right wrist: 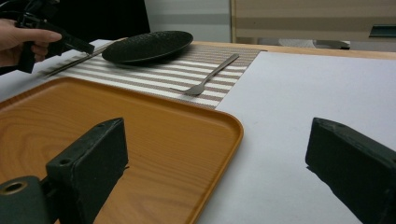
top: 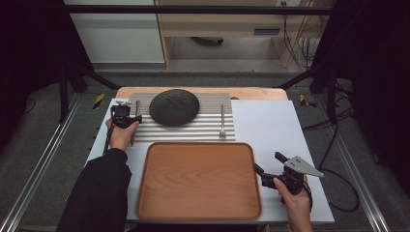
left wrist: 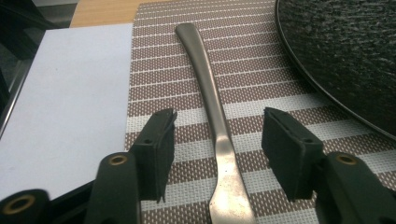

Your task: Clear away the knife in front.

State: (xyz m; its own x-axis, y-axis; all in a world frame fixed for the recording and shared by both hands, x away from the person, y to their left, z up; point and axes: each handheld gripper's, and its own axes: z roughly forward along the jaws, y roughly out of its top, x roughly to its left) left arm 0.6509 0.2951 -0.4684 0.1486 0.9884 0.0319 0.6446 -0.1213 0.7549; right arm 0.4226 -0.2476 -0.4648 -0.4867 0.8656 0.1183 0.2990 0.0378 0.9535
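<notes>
Nearest the high view's camera, the person's right gripper (top: 266,163) hangs with jaws apart and empty over the white mat (top: 270,125), just right of the wooden tray (top: 145,193); beyond the tray, the left gripper (top: 131,115) sits over a piece of cutlery (top: 138,107) on the striped placemat (top: 193,130), left of the dark plate (top: 174,107), with a fork (top: 222,121) to the plate's right. Along the left gripper view, black pads (left wrist: 159,144) flank the steel handle (left wrist: 219,135) without touching it, so the grip is not yet made; judged from this, the jaws should sink until the pads meet the mat, keep the handle centred, then pinch at the narrow neck to stop it twisting. From the right gripper view, its open jaws straddle the tray's rim (right wrist: 233,128) and the white mat, holding nothing, well placed to steady the tray. No brand, label or writing is legible in any view.
</notes>
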